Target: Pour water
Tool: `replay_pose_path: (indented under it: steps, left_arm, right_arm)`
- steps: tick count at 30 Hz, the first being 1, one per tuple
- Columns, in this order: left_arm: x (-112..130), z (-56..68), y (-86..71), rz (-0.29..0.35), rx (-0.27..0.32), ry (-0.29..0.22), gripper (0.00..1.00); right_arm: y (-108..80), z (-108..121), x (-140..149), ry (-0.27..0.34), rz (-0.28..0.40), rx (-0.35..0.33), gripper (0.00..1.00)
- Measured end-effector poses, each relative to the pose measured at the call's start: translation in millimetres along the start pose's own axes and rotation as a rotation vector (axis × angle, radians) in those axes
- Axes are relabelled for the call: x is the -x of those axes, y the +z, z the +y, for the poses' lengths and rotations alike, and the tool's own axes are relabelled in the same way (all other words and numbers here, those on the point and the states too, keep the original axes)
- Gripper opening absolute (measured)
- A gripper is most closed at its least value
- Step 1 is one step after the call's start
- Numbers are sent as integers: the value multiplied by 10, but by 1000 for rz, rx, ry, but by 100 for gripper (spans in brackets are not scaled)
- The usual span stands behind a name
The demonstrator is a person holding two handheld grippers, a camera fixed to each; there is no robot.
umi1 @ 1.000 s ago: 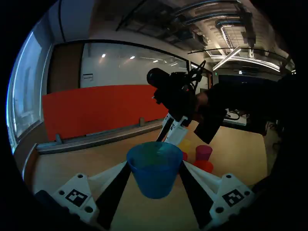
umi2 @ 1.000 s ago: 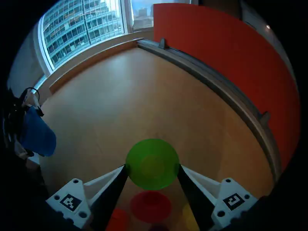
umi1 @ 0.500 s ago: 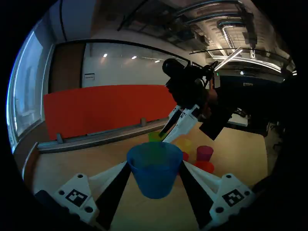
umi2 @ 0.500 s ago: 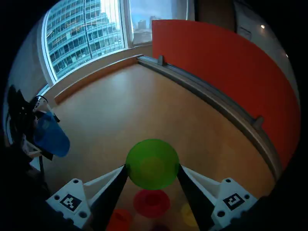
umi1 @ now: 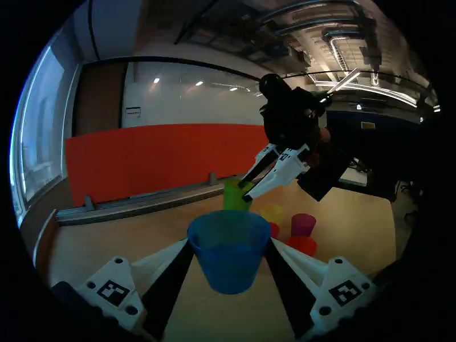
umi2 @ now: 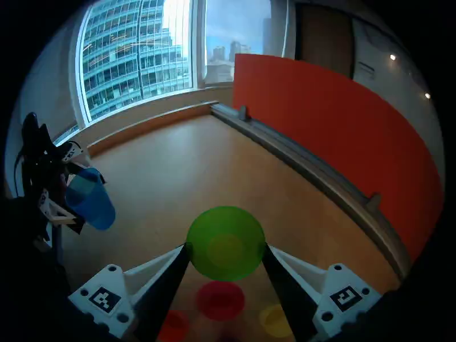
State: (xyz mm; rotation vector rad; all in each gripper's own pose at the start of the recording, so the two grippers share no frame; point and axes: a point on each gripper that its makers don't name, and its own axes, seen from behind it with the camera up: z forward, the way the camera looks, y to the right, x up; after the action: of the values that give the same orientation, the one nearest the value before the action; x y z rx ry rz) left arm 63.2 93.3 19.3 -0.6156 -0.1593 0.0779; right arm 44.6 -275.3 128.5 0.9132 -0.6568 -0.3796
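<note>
Wood table (umi2: 188,165) takes up most of the right gripper view. Orange panel (umi2: 342,131) stands along its far edge, and a window (umi2: 137,57) with high-rises is on the adjacent side. Grey rail (umi2: 296,157) runs along the foot of the panel.

My left gripper (umi1: 228,242): both fingers pinch the blue cup (umi1: 229,265) by its sides, just under the rim. Cup is upright, mouth up, held off the table. Its wall is translucent with a darker band in the lower part; can't tell if that's water.

My right gripper (umi2: 226,248): both fingers clamped on the green cup (umi2: 226,236), one on each side. Its camera looks at the cup end-on, so it reads as a round disc. In the left gripper view the green cup hangs above the table, beyond the blue cup and higher, roughly upright. The right gripper comes down on it at a slant from the upper right. The two cups are apart, not touching.

On the table below the green cup: red cup (umi2: 220,299) directly under, orange cup (umi2: 172,328) and yellow cup (umi2: 275,320) to either side, both partly cut off by my fingers. Magenta cup (umi1: 302,224) stands near them in the left gripper view.
</note>
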Motion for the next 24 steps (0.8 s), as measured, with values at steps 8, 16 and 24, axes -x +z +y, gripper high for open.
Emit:
replay_pose_path:
  steps: [8, 16, 24]
  left_arm:
    - [-45, 36, -25, 3, 0, 2, 85]
    - [-106, 94, -52, 8, 0, 11, 85]
    - [-155, 143, -88, 10, -2, 18, 85]
  right_arm:
    - [-183, -31, -175, -29, 118, 10, 92]
    - [-347, -25, -251, -35, 192, 32, 93]
    - [-496, -35, -286, -24, 260, 40, 93]
